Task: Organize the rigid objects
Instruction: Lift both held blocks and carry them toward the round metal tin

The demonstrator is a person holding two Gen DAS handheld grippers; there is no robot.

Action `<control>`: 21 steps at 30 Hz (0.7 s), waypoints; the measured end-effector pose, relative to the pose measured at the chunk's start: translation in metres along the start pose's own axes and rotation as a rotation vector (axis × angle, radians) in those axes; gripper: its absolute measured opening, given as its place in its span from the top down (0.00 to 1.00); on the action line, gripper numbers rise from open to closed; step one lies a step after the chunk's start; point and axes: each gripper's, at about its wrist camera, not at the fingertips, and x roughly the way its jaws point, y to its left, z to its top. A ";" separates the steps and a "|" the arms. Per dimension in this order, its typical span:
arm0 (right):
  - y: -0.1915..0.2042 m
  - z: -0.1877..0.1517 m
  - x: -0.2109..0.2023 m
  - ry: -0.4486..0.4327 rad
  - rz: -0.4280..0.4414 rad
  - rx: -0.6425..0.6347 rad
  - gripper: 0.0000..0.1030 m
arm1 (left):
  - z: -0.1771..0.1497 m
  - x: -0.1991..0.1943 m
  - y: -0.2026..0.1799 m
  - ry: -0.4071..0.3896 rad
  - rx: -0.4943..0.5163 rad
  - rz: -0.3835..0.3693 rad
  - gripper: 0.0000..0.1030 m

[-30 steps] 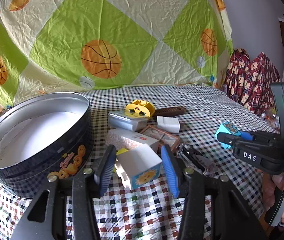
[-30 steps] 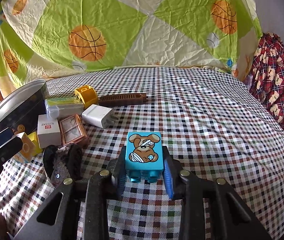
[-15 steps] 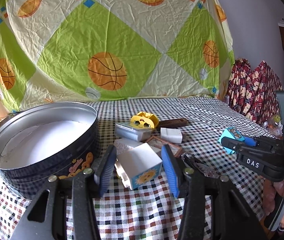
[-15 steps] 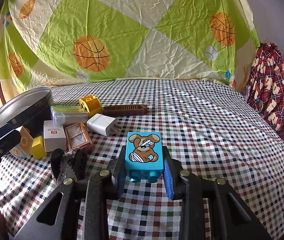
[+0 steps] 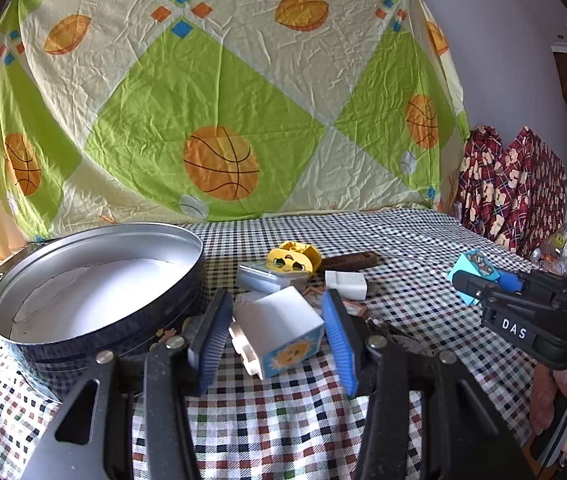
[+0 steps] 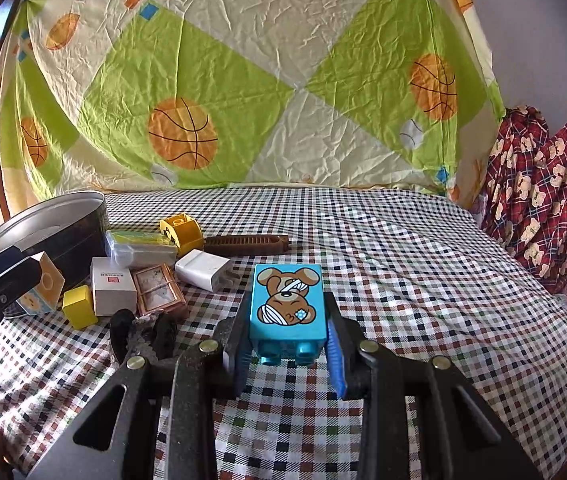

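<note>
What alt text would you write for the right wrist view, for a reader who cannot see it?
The right claw is shut on a blue toy block with a bandaged bear picture, above a checked cloth. To the left lie small boxes, a white charger, a brown comb and a round metal tin.

A checked cloth covers the tabletop; on it sit a round tin, charger, comb, yellow block.
</note>
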 end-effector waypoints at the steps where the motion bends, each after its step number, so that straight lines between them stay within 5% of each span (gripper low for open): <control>1: 0.000 0.000 -0.001 -0.007 -0.001 -0.001 0.67 | 0.000 -0.001 0.000 -0.003 0.000 0.002 0.55; 21: 0.000 -0.005 -0.022 -0.136 -0.028 0.008 0.67 | 0.000 -0.010 0.004 -0.048 -0.031 -0.006 0.55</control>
